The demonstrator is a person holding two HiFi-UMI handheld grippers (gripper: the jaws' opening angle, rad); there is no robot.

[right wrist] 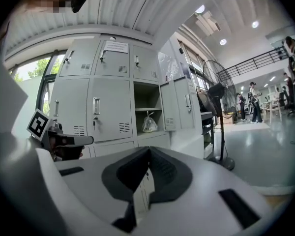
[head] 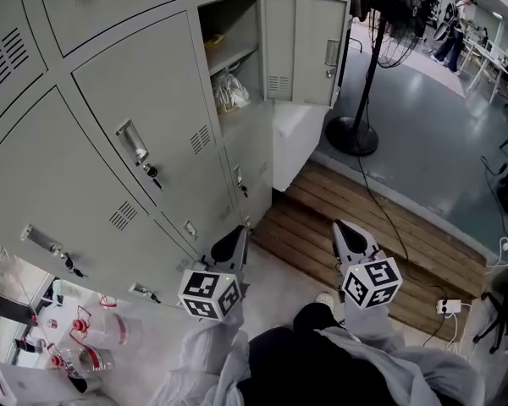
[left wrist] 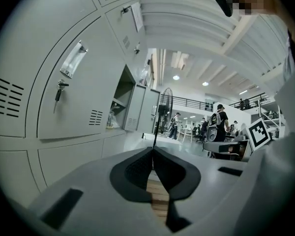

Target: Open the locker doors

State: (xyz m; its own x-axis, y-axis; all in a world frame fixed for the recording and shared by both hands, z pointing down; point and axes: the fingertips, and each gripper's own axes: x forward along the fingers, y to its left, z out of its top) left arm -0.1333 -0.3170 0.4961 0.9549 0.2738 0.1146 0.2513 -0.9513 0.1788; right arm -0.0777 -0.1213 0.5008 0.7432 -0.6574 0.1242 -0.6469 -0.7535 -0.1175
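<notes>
Left gripper (head: 235,237) and right gripper (head: 345,231) are closed, empty. I'd open 1, then pinch the handle (head: 133,142) squarely, pulling outward.

Grey floor (head: 432,155), pedestal fan (head: 352,134), seemingly desks (head: 489,56) beyond.

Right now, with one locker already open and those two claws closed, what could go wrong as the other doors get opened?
The open door juts towards the standing fan; pushed wider, it might knock it. The fan's cable trails over the wooden boards just ahead, a possible trip. Keys stick out below the handles; the shut left gripper or right gripper could snag one.
</notes>
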